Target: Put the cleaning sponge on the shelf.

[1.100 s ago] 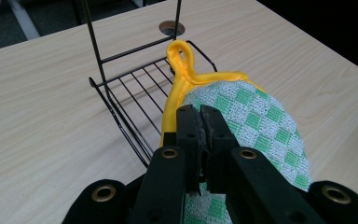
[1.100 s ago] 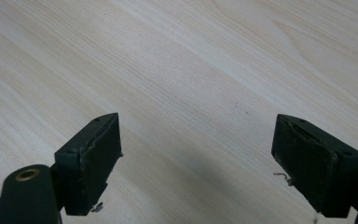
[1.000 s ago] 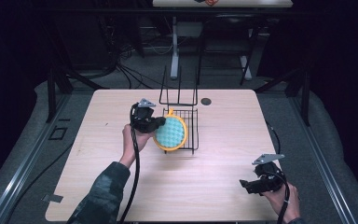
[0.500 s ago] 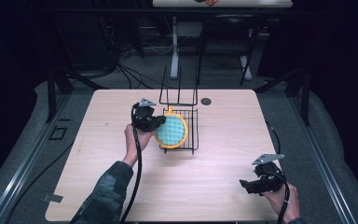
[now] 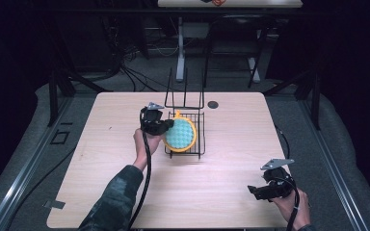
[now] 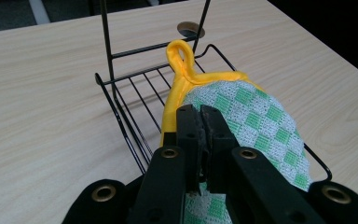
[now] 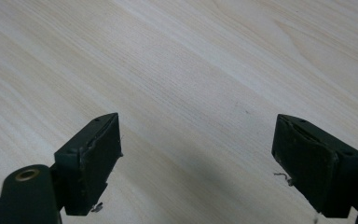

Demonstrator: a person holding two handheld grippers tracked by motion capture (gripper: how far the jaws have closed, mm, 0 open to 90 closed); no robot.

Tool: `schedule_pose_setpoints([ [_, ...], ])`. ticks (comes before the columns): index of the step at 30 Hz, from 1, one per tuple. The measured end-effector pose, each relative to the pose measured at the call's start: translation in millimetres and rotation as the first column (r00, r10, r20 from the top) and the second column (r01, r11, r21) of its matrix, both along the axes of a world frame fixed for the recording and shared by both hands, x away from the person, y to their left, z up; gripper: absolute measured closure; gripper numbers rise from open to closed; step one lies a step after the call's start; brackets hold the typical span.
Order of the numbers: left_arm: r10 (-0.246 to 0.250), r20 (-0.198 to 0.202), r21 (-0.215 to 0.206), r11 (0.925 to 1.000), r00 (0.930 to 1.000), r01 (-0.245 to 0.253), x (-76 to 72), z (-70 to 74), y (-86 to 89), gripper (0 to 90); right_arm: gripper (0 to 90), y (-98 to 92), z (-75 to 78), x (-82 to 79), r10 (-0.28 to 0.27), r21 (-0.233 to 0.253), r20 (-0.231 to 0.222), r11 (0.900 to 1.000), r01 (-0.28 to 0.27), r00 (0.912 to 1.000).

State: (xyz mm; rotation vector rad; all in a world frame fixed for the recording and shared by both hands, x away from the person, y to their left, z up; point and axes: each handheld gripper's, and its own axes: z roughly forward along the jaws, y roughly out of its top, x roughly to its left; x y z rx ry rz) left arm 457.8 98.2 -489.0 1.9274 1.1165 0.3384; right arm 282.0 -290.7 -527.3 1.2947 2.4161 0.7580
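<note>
The left gripper [image 6: 199, 116] is clamped tight on the yellow rim of the pot holder [image 6: 251, 121], jaws pressed together on the cloth. That green-checked pot holder lies tilted in the black wire rack [image 5: 185, 132], its yellow loop [image 6: 179, 53] pointing toward the rack's upright back frame. Well away from the rack, at the near right corner of the table [image 5: 231, 192], the right gripper [image 5: 260, 191] hangs above bare wood with jaws spread wide, holding nothing. A small dark disc [image 5: 213, 104] sits just beyond the rack.
</note>
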Motion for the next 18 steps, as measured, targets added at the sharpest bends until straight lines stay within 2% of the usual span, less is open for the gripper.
schedule_pose_setpoints([
  [13, -0.012, -0.012, 0.006, 0.9999, 0.9999, 0.012, 10.2, -8.4, -12.0, 87.2, 15.2, -0.2, 0.3, -0.3, 0.005, -0.005, 0.001, 1.0, -0.005, 1.0],
  [15, -0.004, -0.019, -0.003, 1.0, 0.9998, 0.004, 10.3, -9.6, -13.3, 87.2, 15.2, -0.3, 0.2, -0.3, 0.005, -0.005, 0.001, 1.0, -0.005, 1.0],
  [18, -0.014, -0.021, 0.011, 0.9998, 0.9997, 0.015, 14.0, -13.6, -15.7, 87.2, 15.2, -0.9, 0.5, 0.0, 0.011, -0.012, 0.006, 1.0, -0.011, 0.9999],
])
